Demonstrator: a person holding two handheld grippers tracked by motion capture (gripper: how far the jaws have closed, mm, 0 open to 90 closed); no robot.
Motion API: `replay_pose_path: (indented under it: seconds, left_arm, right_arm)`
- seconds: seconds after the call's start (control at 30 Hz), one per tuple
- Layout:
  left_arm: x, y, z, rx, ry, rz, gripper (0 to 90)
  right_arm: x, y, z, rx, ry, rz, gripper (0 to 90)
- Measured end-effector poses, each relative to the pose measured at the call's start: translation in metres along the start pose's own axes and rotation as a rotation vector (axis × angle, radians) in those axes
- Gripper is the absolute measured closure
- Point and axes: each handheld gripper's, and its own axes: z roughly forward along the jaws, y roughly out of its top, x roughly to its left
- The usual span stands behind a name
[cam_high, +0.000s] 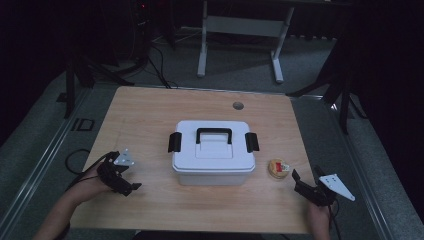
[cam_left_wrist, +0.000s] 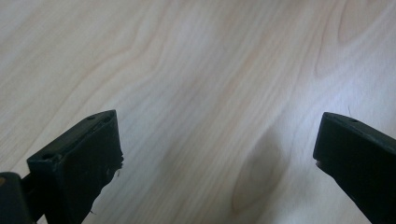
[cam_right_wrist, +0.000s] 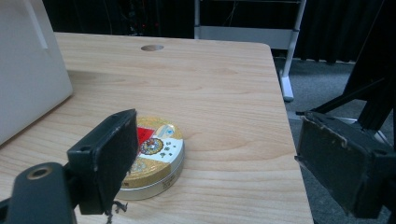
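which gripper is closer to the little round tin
Right. The right gripper sits just beside the round tin, jaws open toward it; the left gripper is across the white box, over bare table.

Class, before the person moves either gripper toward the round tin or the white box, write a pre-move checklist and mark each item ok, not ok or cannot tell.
1. Right gripper open: ok.
2. Left gripper open, holding nothing: ok.
3. Round tin lying flat on the table, lid on: ok.
4. Tin apart from the white box: ok.
5. Both black latches on the box fastened: cannot tell.
6. Box contents: cannot tell.
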Motion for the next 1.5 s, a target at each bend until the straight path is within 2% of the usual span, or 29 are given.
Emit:
replay_pose_path:
  seconds: [0.2,0.3,0.33,0.37,0.47,0.53,0.63,0.67,0.73,0.77,0.83,1.03,1.07,1.13,1.17,1.2,1.23,1.27,1.37,1.5]
  left_arm:
    - [-0.001,0.003,-0.003,0.112,-0.016,0.049,0.3]
    - [-0.002,0.004,-0.003,0.185,-0.017,0.093,0.3]
    - [-0.002,0.004,-0.003,0.185,-0.017,0.093,0.3]
    - [-0.003,0.003,-0.004,0.224,-0.014,0.118,0.3]
    - [-0.003,0.004,-0.007,0.280,-0.035,0.128,0.3]
    - [-0.004,0.005,-0.010,0.303,-0.051,0.120,0.3]
    - [-0.005,0.008,-0.015,0.339,-0.088,0.118,0.3]
    - [-0.005,0.009,-0.018,0.359,-0.103,0.130,0.4]
    - [-0.006,0.011,-0.020,0.396,-0.139,0.124,0.4]
    - [-0.007,0.012,-0.021,0.420,-0.144,0.143,0.4]
    - [-0.008,0.014,-0.023,0.453,-0.145,0.152,0.4]
    - [-0.008,0.024,-0.030,0.439,-0.158,0.192,0.4]
    - [-0.009,0.026,-0.032,0.438,-0.170,0.196,0.4]
    - [-0.010,0.029,-0.034,0.431,-0.151,0.226,0.8]
    - [-0.009,0.032,-0.037,0.428,-0.153,0.214,5.6]
    - [-0.009,0.034,-0.038,0.427,-0.153,0.220,6.7]
    - [-0.008,0.036,-0.041,0.426,-0.142,0.227,6.7]
    - [-0.008,0.038,-0.042,0.431,-0.146,0.221,6.7]
    - [-0.007,0.046,-0.051,0.440,-0.160,0.237,7.3]
    - [-0.006,0.056,-0.061,0.451,-0.159,0.245,9.3]
  right_arm:
    - [0.000,0.000,0.000,0.000,0.003,-0.002,12.4]
    - [0.000,0.000,0.000,0.001,0.004,-0.001,12.4]
    - [0.000,0.000,0.000,0.001,0.004,-0.001,12.4]
    - [0.000,0.000,0.000,-0.001,0.003,-0.002,12.4]
    - [0.000,0.000,0.000,-0.002,0.004,-0.003,12.4]
    - [0.000,0.000,0.000,-0.001,0.004,-0.003,12.4]
    - [0.000,0.000,0.000,-0.001,0.006,-0.002,12.4]
    - [0.000,0.000,0.000,-0.001,0.006,-0.002,12.4]
    - [0.000,0.000,0.000,0.001,0.008,-0.003,12.4]
    - [0.000,0.000,0.000,0.001,0.008,-0.003,12.4]
    - [0.000,0.000,0.000,0.001,0.010,-0.002,12.4]
    - [0.000,0.000,0.000,0.002,0.013,-0.003,12.4]
    - [0.000,0.000,0.000,0.001,0.013,-0.003,12.4]
    - [0.000,0.000,0.000,0.002,0.013,-0.004,12.4]
    - [0.000,0.000,0.000,0.002,0.013,-0.004,12.4]
    - [0.000,0.000,0.000,0.002,0.014,-0.004,12.4]
    - [0.000,0.000,0.000,0.003,0.014,-0.003,12.4]
    - [0.000,0.000,0.000,0.003,0.013,-0.004,12.4]
    - [0.000,0.000,0.000,0.002,0.014,-0.005,12.4]
    - [0.000,0.000,0.000,0.003,0.014,-0.005,12.4]
